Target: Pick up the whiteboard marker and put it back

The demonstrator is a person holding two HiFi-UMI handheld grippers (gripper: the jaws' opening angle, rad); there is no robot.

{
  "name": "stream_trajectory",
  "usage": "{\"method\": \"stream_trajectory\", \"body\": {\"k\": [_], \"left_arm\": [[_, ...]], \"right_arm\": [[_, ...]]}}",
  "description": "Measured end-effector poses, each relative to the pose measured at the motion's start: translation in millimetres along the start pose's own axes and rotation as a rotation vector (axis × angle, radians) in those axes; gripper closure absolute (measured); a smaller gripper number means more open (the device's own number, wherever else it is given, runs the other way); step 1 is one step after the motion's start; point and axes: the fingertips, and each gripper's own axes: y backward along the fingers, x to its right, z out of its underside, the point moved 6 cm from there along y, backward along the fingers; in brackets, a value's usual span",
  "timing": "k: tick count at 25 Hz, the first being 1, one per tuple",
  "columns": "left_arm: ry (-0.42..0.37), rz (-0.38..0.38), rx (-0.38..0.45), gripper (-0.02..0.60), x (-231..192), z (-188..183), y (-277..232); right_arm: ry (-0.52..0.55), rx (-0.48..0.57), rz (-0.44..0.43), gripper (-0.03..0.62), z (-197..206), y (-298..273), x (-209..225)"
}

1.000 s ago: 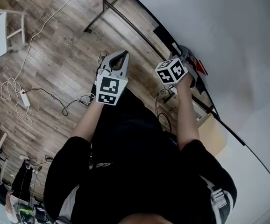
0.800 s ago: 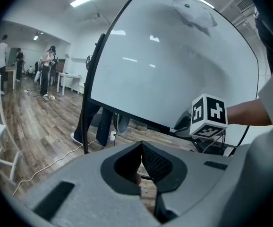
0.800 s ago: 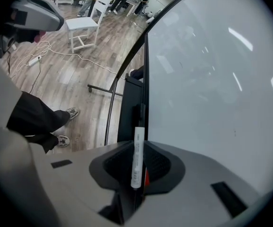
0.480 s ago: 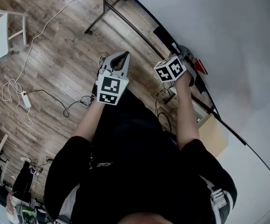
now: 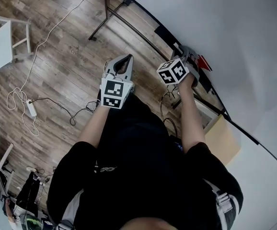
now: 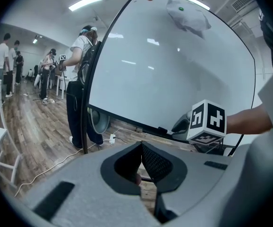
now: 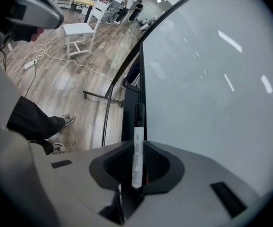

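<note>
The whiteboard marker [image 7: 137,126], white with a black cap, lies lengthwise between the jaws of my right gripper [image 7: 137,148]. Its cap points along the black tray [image 7: 129,103] at the whiteboard's lower edge. The pads press on the marker from both sides, though the jaws have just been opening a little. In the head view the right gripper [image 5: 190,53] reaches to the tray [image 5: 163,33], and the marker is hidden there. My left gripper [image 5: 127,57] hangs over the floor to its left, shut with nothing between its jaws. The left gripper view shows those tips [image 6: 141,145] closed together.
The whiteboard [image 5: 234,37] fills the right side on a black wheeled stand [image 5: 105,11]. A red piece [image 5: 204,63] sits by the tray. A cardboard box [image 5: 223,139], cables and a power strip [image 5: 31,108] lie on the wood floor, beside a white chair [image 5: 2,40]. People [image 6: 82,74] stand beyond.
Both grippers stay about where they were. The head view has shifted a little, so the floor and board sit slightly lower in the picture.
</note>
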Motion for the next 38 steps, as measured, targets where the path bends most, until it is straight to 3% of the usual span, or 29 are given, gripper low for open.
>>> {"method": "stream_trajectory", "body": {"k": [8, 21, 29, 38], "left_arm": [[-0.032, 0.031, 0.01, 0.575, 24, -8, 6], [-0.115, 0.148, 0.056, 0.575, 97, -25, -16], [-0.161, 0.195, 0.101, 0.575, 138, -45, -8], [-0.208, 0.186, 0.145, 0.575, 181, -54, 13]], "right_arm": [[-0.074, 0.105, 0.059, 0.542, 10, 40, 1], [-0.326, 0.293, 0.149, 0.542, 67, 104, 13], [-0.58, 0.44, 0.171, 0.542, 98, 160, 23], [-0.85, 0.593, 0.159, 0.542, 142, 203, 15]]}}
